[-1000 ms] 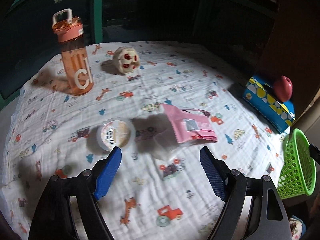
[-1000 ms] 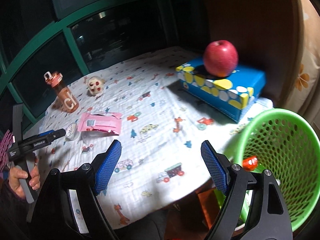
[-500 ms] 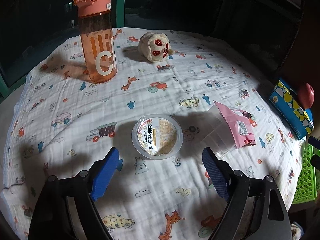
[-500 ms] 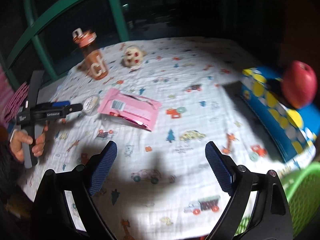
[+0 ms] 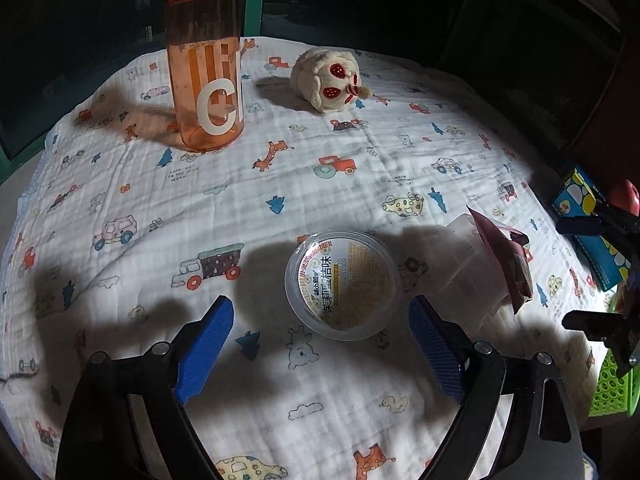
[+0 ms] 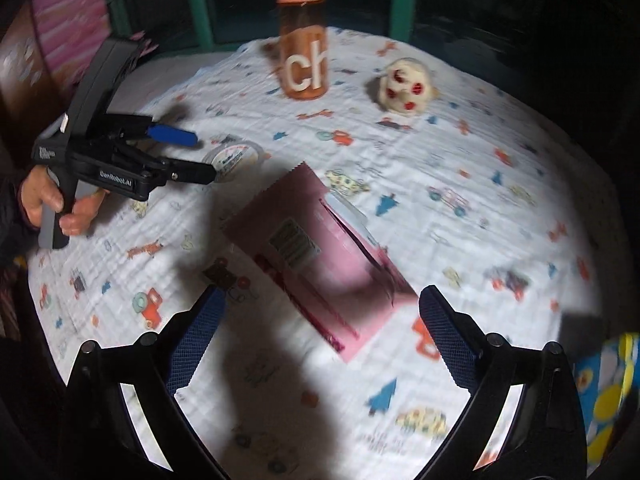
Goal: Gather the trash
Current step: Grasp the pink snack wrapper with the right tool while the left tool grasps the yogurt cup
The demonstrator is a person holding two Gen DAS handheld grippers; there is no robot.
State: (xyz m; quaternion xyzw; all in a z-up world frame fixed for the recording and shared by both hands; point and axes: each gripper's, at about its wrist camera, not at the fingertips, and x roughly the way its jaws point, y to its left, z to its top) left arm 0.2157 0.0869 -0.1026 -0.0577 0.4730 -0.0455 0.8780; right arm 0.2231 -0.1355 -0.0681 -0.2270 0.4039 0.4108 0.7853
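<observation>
In the left wrist view the left hand-held gripper (image 5: 318, 344) fills the lower part of the frame with its blue pads spread wide and nothing between them. The sealed plastic cup (image 5: 343, 285) lies flat on the table (image 5: 120, 200) just above the gap between the fingertips, slightly right of centre, and does not touch either pad. To the right of the cup, near the right edge, sits the pink wrapper (image 5: 506, 258), crumpled over a clear piece of packaging. In the upper left stands the orange bottle (image 5: 205, 64), upright, and the plush toy (image 5: 329, 80) rests to its right at top centre. At the far right edge the blue dotted box (image 5: 588, 216) and a corner of the green basket (image 5: 610, 388) can be seen, partly behind the black frame of the other tool.

In the right wrist view (rather blurred) the right hand-held gripper (image 6: 320, 332) is likewise wide apart and holds nothing. The pink wrapper (image 6: 316, 248) lies at the centre of the frame, its lower end reaching down between the two fingertips; it seems to rest on the cloth without meeting either pad, though the blur makes that hard to confirm. At the left of that frame the left hand-held gripper (image 6: 200, 154) points at the sealed plastic cup (image 6: 236, 158), held by the person's hand (image 6: 52, 204).
</observation>
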